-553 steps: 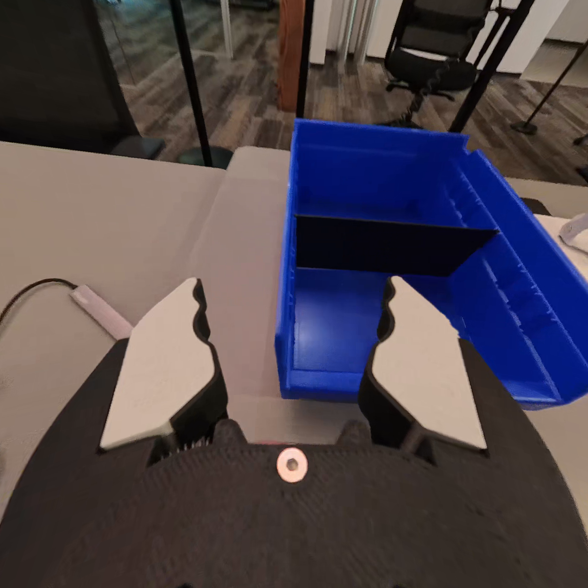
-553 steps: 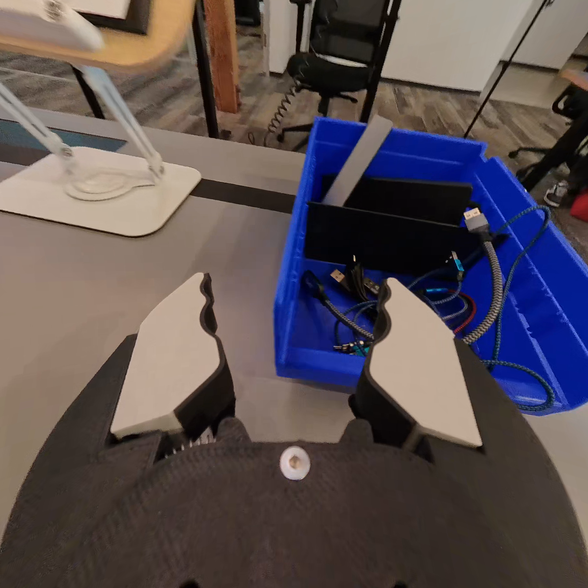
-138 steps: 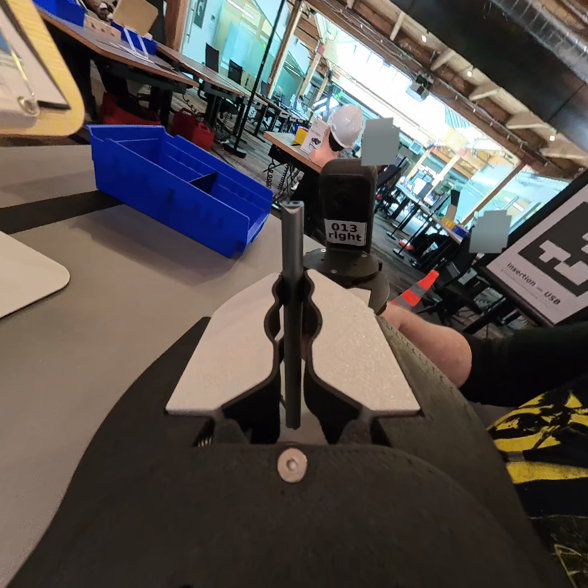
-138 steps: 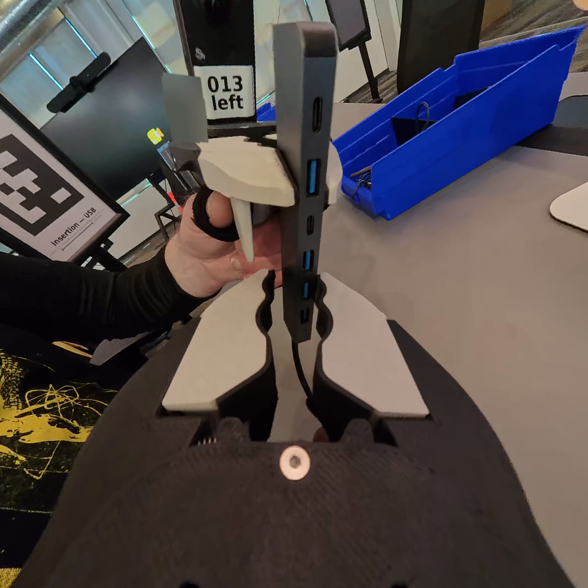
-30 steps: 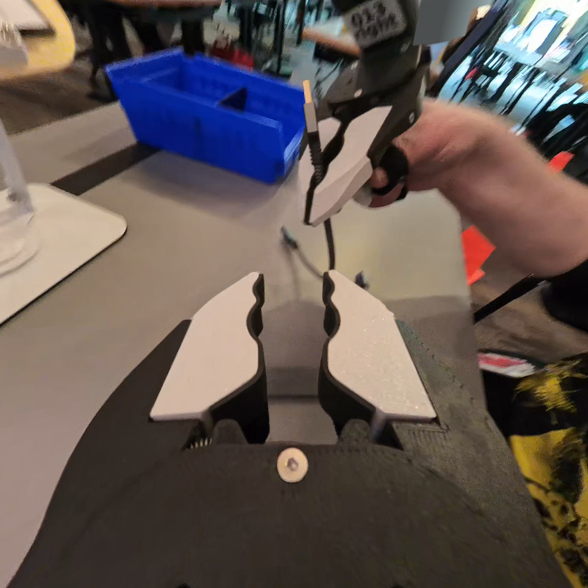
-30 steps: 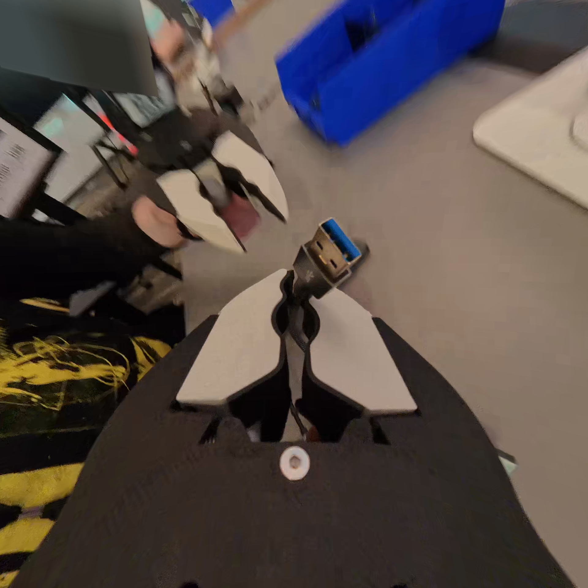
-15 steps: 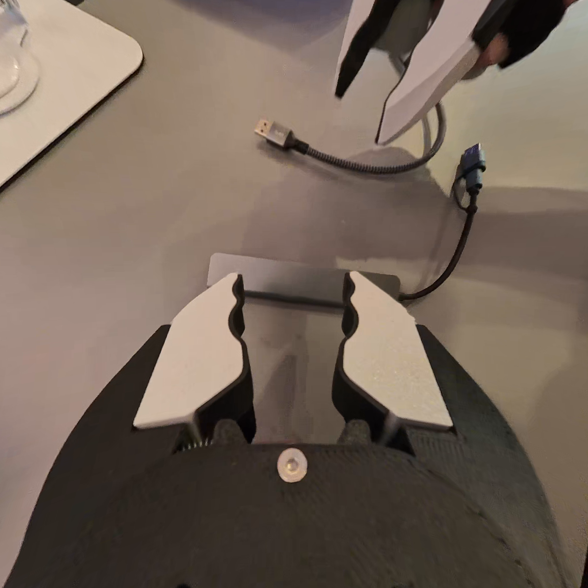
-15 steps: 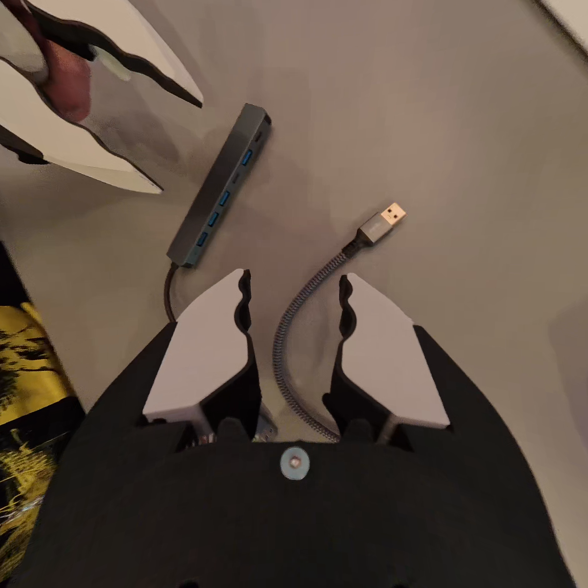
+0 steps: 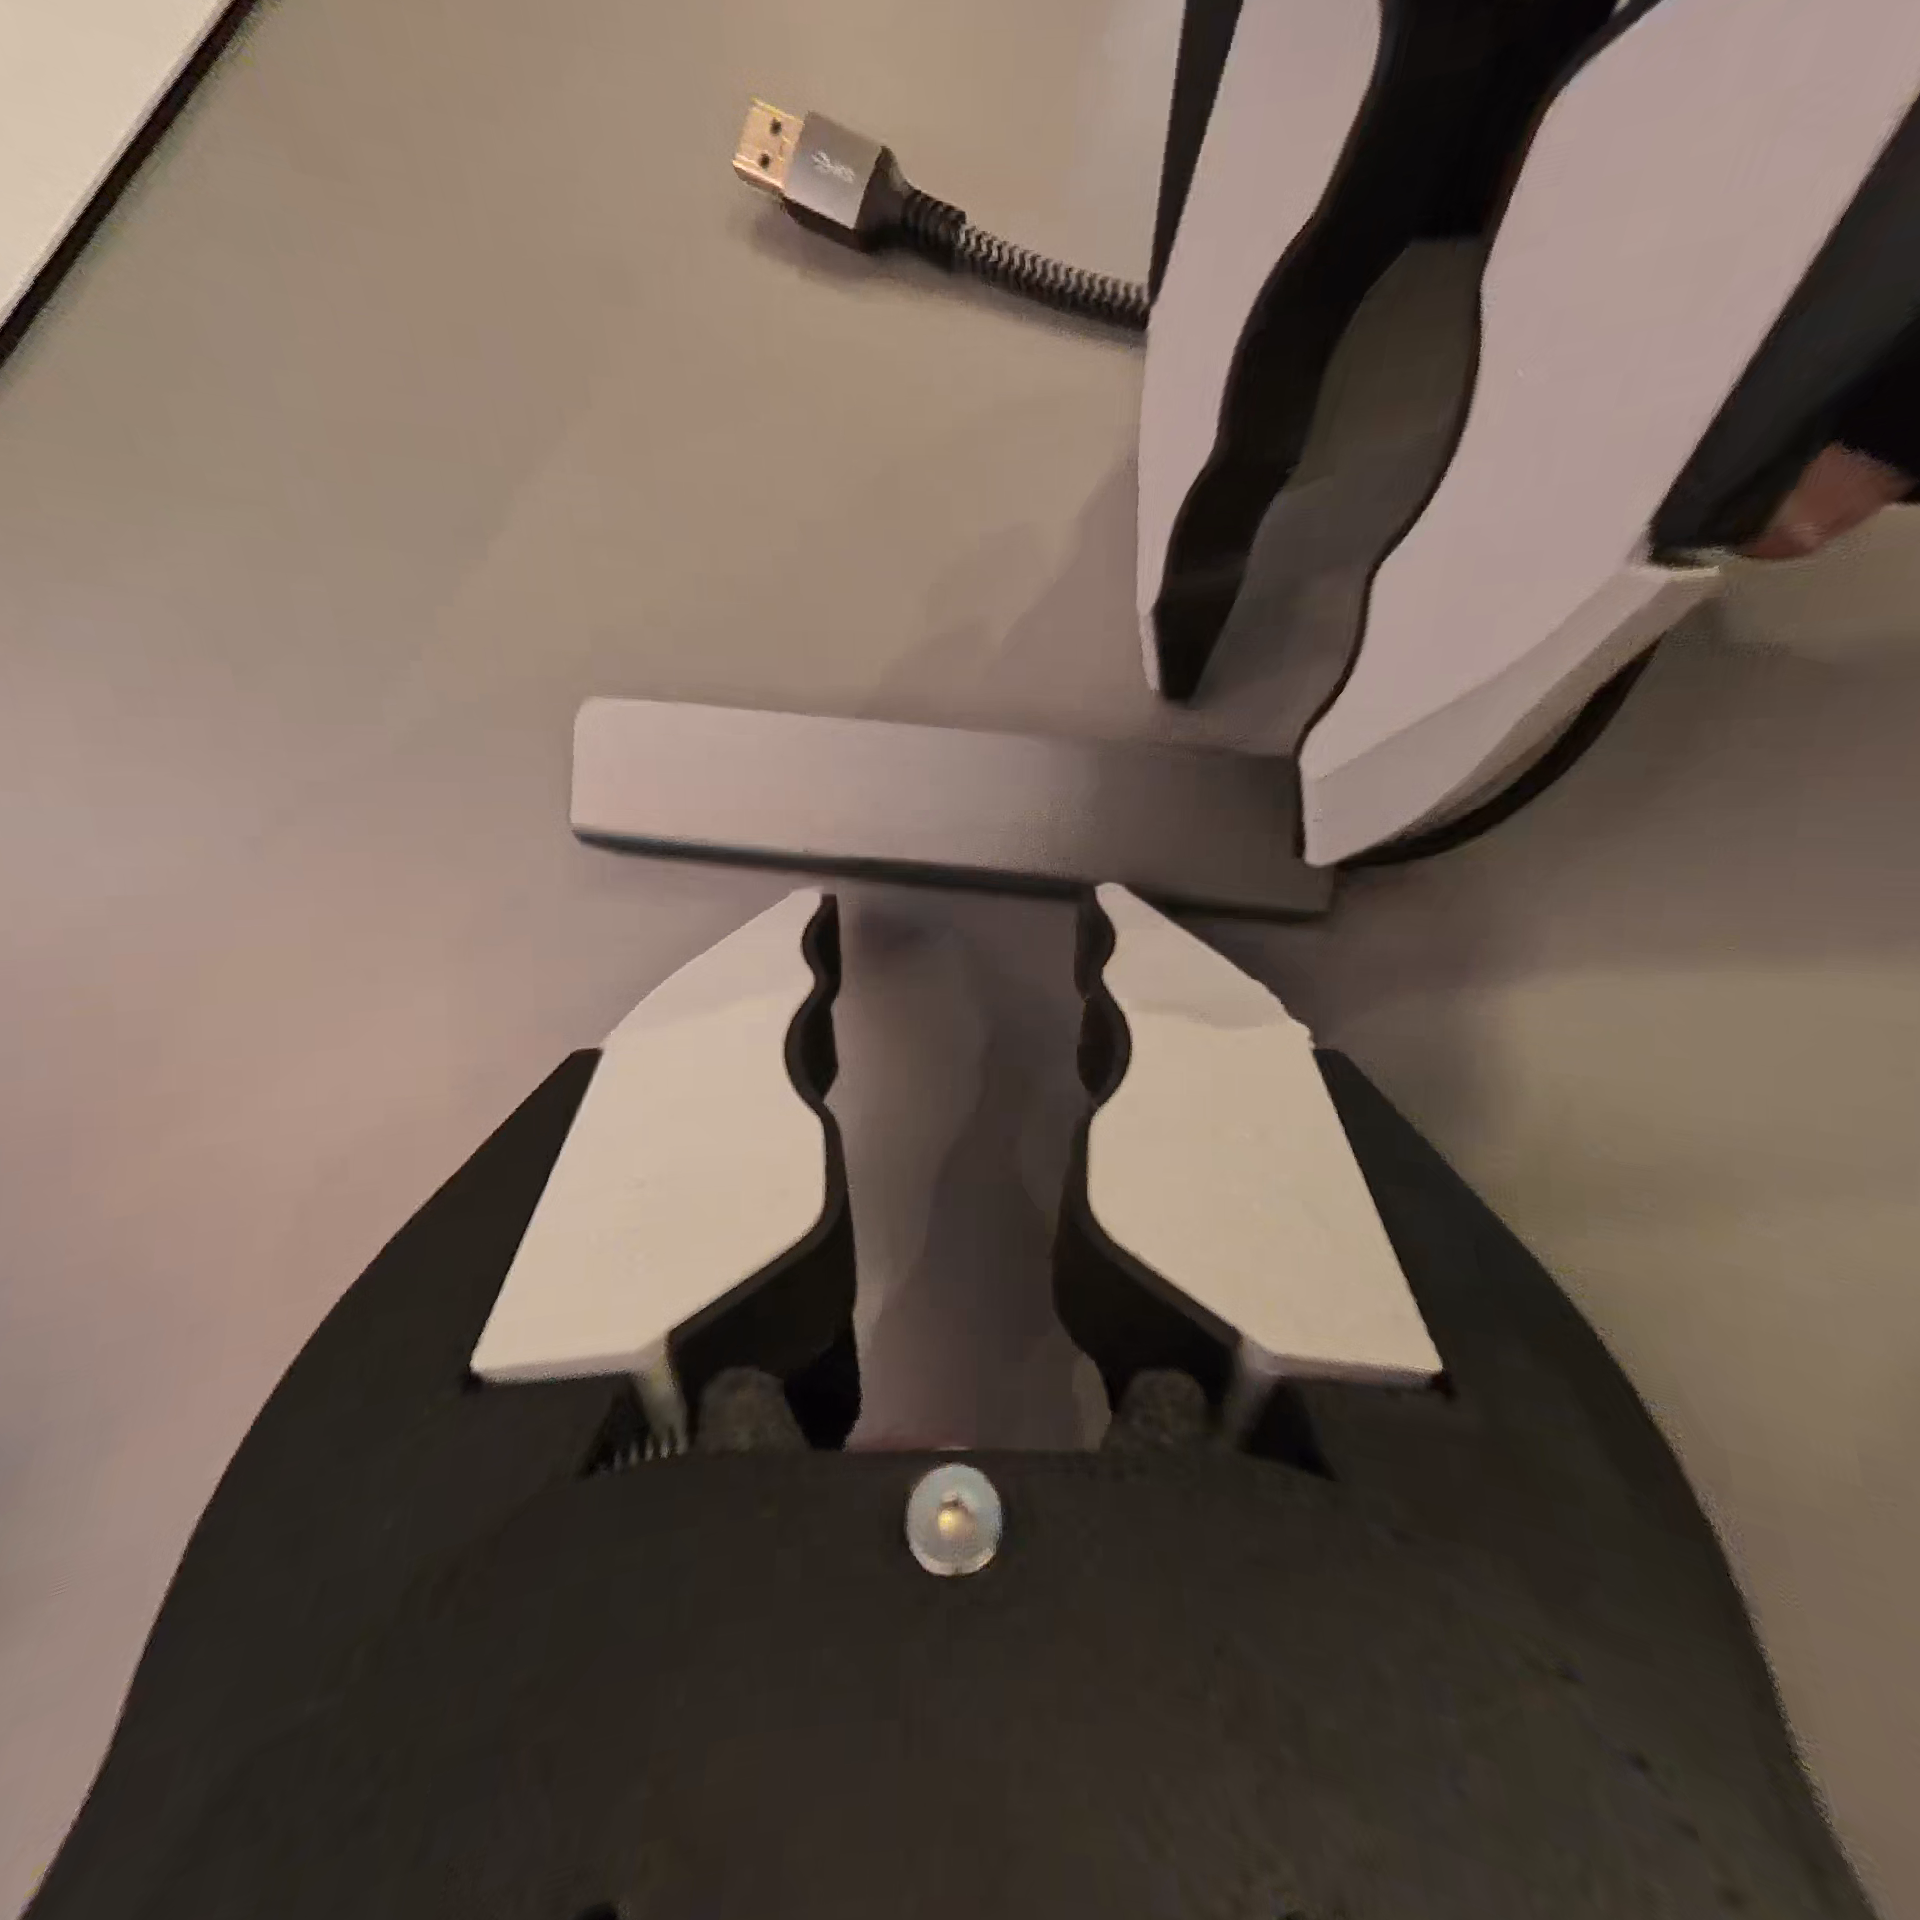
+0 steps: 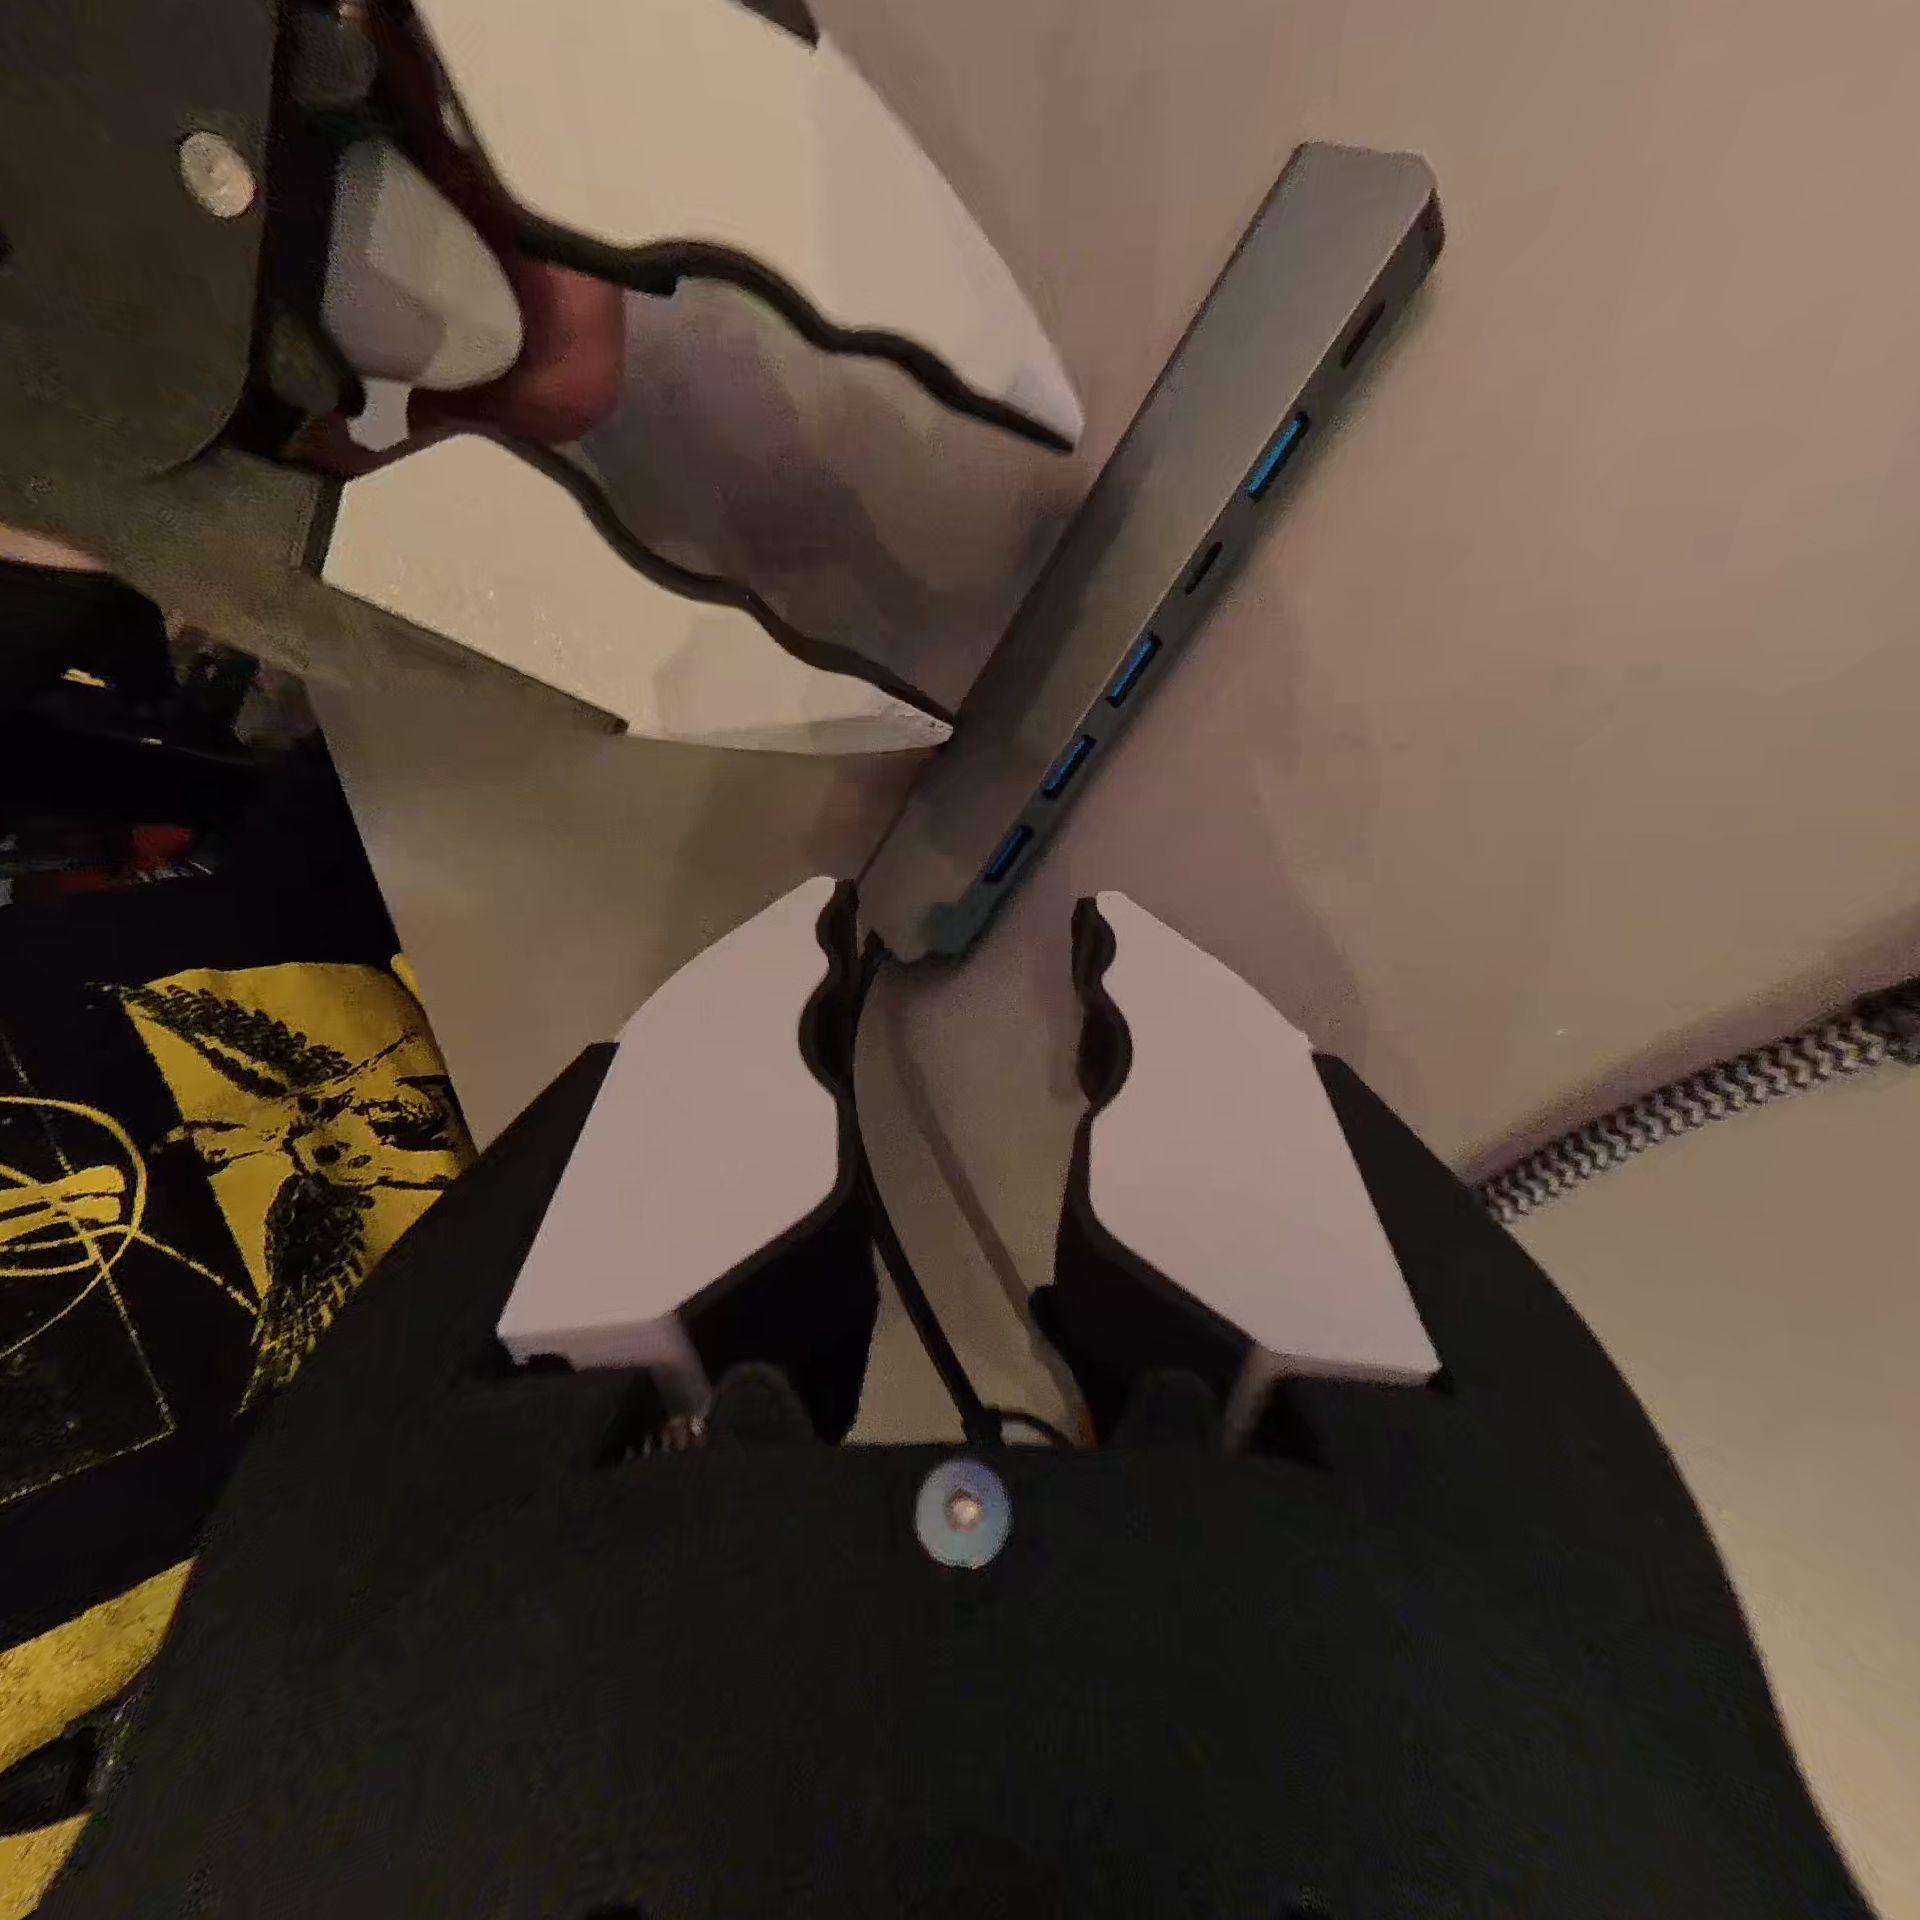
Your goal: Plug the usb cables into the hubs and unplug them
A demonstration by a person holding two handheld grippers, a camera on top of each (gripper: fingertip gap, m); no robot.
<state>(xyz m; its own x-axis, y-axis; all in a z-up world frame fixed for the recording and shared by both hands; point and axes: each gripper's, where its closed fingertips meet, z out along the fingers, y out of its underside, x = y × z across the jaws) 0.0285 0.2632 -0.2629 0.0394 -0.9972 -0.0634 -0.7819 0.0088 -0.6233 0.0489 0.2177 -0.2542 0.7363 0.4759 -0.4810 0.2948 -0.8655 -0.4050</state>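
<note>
With both our left gripper (image 9: 958,899) and right gripper (image 10: 961,904) spread apart and holding nothing, the slim grey hub (image 10: 1174,540) lies flat on the table (image 9: 312,623) just beyond their tips, likely light, rigid and slick, best pinched across its long edges.

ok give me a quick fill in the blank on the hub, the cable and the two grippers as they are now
1. The grey hub lies flat on the ____.
2. The ports along its side are coloured ____.
3. The braided cable's plug is ____ from the hub.
4. The jaws of the left gripper and right gripper both stand ____.

Missing words: table; blue; unplugged; open
</note>
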